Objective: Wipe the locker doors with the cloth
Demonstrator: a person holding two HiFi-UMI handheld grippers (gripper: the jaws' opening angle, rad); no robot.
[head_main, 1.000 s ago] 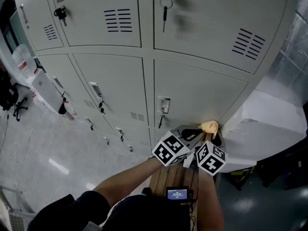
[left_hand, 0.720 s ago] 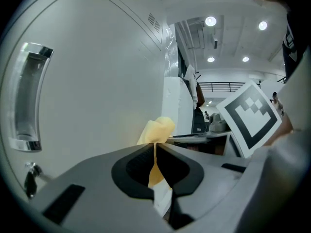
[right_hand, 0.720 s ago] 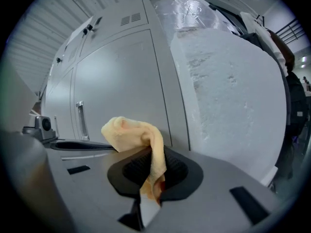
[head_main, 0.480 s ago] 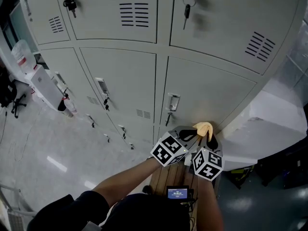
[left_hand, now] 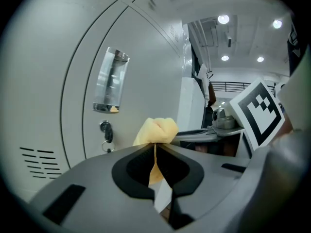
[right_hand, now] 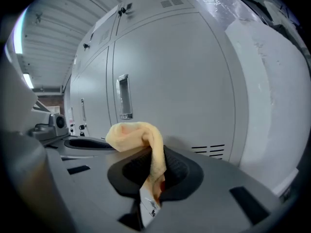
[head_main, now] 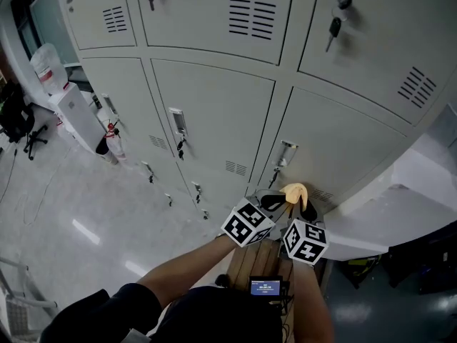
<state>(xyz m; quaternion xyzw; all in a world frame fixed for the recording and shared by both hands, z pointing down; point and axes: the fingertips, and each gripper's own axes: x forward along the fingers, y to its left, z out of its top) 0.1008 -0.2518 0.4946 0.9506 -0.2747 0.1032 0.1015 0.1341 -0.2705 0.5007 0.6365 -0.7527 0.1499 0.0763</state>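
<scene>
A small yellow cloth [head_main: 294, 191] is bunched between my two grippers, low in front of the grey locker doors [head_main: 214, 113]. The left gripper [head_main: 275, 201] is shut on one part of the cloth [left_hand: 155, 132], which puffs out above its jaws. On another part of the cloth [right_hand: 141, 135] the right gripper [head_main: 305, 208] is shut, and the fabric folds over towards the left. The two grippers sit side by side, almost touching. The nearest door has a recessed handle [head_main: 283, 153] with a key [left_hand: 106, 132] below it and a vent [right_hand: 209, 151].
Keys hang from upper doors [head_main: 333, 27]. A white dispenser [head_main: 82, 120] with a bottle [head_main: 46, 66] stands left on the glossy floor, with an office chair [head_main: 18, 120] beyond. A white ledge [head_main: 400, 191] juts out at right. Below my arms are wooden slats [head_main: 257, 259] and a small screen [head_main: 264, 286].
The head view has swung left, so the lockers sit further right in the picture. Both grippers keep hold of the cloth and have drifted slightly left.
</scene>
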